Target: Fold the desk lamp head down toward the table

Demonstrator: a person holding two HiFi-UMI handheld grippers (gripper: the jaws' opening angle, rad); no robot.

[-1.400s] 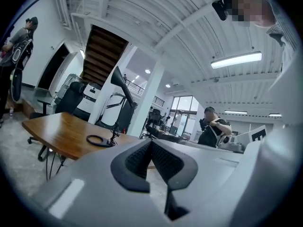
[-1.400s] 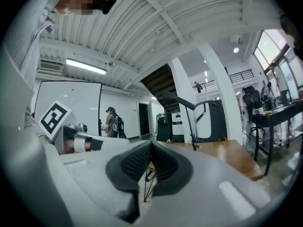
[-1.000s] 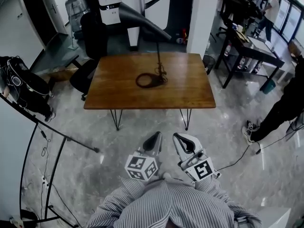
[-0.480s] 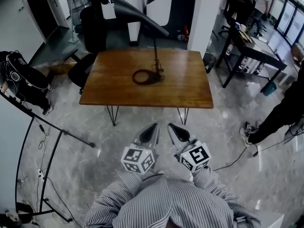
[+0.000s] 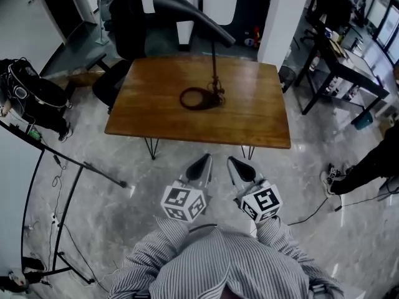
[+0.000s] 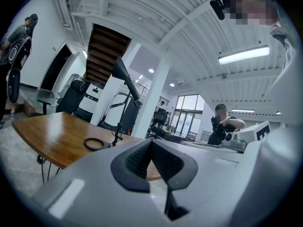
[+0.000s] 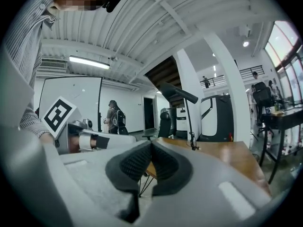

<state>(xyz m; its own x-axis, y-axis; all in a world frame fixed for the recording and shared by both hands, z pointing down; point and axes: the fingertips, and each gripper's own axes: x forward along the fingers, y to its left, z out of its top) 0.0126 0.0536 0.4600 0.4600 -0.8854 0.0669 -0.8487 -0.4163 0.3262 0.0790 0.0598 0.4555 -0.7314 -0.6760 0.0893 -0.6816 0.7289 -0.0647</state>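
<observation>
Head view showed the left gripper [image 5: 201, 165] held short of the wooden table [image 5: 262, 120], its jaws pressed together on nothing, as the left gripper view confirmed. On the table's middle, well apart from both grippers, stood the desk lamp [image 5: 214, 61]: a long dark conical head [image 5: 187, 11] raised and slanting up to the left, a thin upright stem, and an open ring base [image 5: 197, 98] lying flat. Judged light and top-heavy; the slim base would likely tip or skid on polished wood. Hinge probably stiff, shell smooth. Best hold seemed the head's narrow end by the joint, stem steadied low. The right gripper [image 5: 239, 167], beside the left, was likewise closed and empty.
</observation>
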